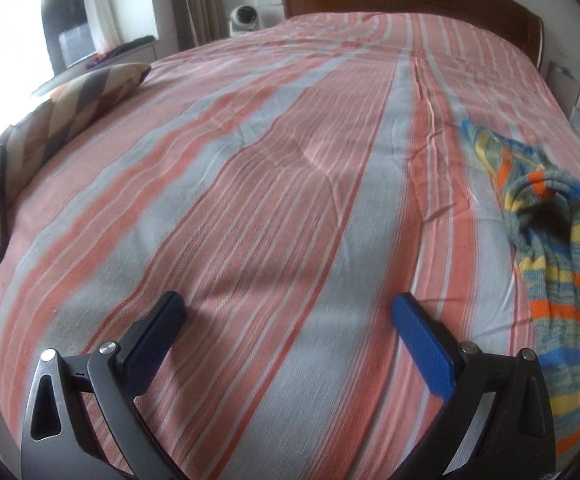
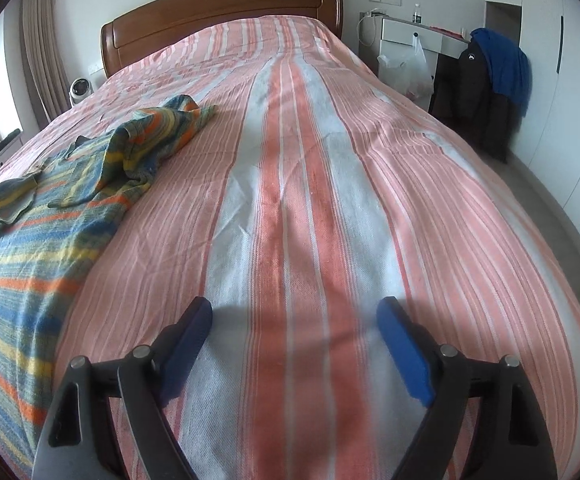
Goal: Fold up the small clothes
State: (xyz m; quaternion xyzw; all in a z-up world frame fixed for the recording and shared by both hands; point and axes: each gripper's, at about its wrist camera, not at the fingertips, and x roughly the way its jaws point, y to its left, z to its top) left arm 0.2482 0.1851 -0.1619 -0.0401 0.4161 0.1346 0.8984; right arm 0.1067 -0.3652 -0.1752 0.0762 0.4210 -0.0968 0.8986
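Striped bedspread [image 2: 305,184], wooden headboard [image 2: 218,12], striped knit garment [image 2: 70,184] crumpled; left gripper [image 1: 288,312], right gripper [image 2: 294,314] spread, empty

Striped sweater [image 1: 561,240] cut off at right edge

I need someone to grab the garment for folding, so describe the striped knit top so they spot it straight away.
Start at the big bed with the wooden headboard and pink-and-white striped cover. The striped knit top lies crumpled on that cover. It is the only clothing there, banded in blue, yellow, green and orange.
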